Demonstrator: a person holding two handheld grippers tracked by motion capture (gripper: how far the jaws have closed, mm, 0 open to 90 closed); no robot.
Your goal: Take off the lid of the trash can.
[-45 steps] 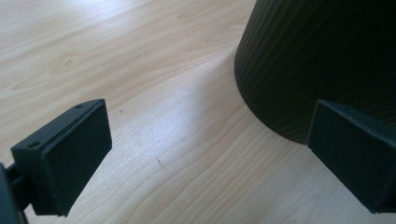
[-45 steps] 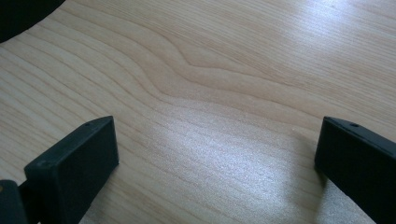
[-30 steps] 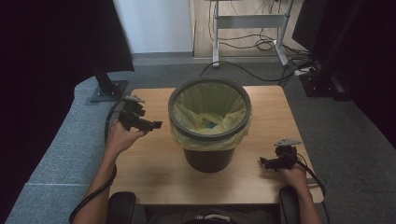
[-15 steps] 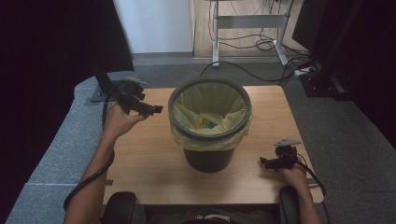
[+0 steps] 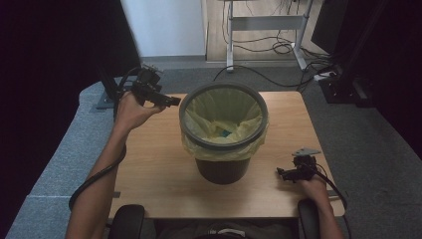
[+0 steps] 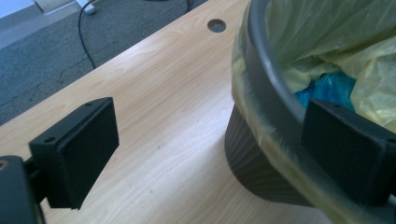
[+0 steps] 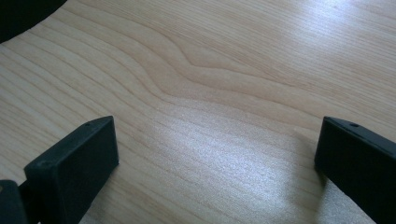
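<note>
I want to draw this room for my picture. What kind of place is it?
Probably an office or a lab workroom. A wooden desk with a cable hole stands on grey carpet, a lined waste bin sits on it, and cables trail under a metal desk frame behind.

1. The left gripper (image 6: 205, 154) has its two black jaws wide apart, with nothing between them.
2. One jaw is over the wooden table (image 6: 154, 93).
3. The other jaw is right at the grey rim of the bin (image 6: 261, 93) — touching or not, it is hard to tell.
4. A yellow bag (image 6: 336, 42) lines the bin and folds over its rim.
5. Something blue (image 6: 331, 88) lies inside the bag.
6. The table has a round hole (image 6: 216, 25) — near its far edge.
</note>
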